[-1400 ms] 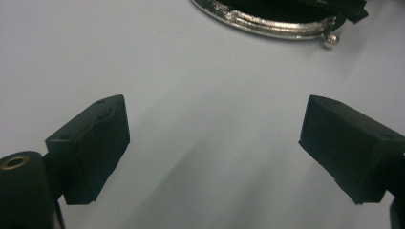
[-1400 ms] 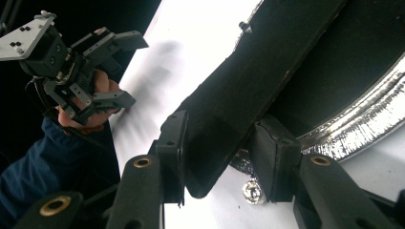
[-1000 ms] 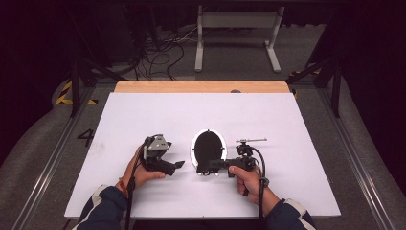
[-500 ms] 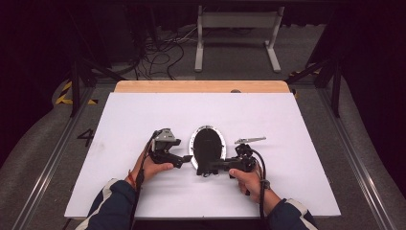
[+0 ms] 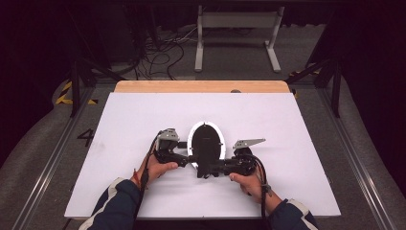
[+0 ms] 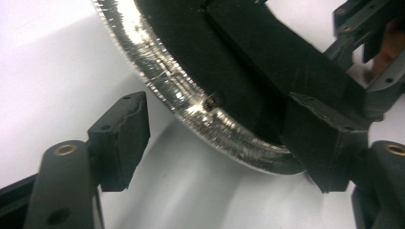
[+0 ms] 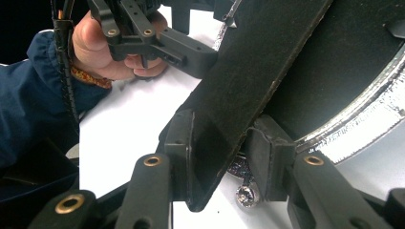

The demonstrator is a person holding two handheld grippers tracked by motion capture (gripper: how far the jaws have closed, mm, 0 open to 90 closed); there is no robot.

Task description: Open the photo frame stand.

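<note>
A black oval mirror [image 5: 206, 143] with a sparkly rim lies mid-table. The right gripper [image 7: 224, 157] pinches its black stand strap [image 7: 258, 76] at six o'clock. The left gripper [image 6: 215, 138], spread, has just been closing astride the rim at eight o'clock; it should seat squarely before squeezing.

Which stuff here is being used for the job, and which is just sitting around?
Being used: oval black mirror with shiny rim; its black stand flap, clamped by right gripper; left gripper, closing around the rim.

Sitting around: cables on the floor; white metal frame.
</note>
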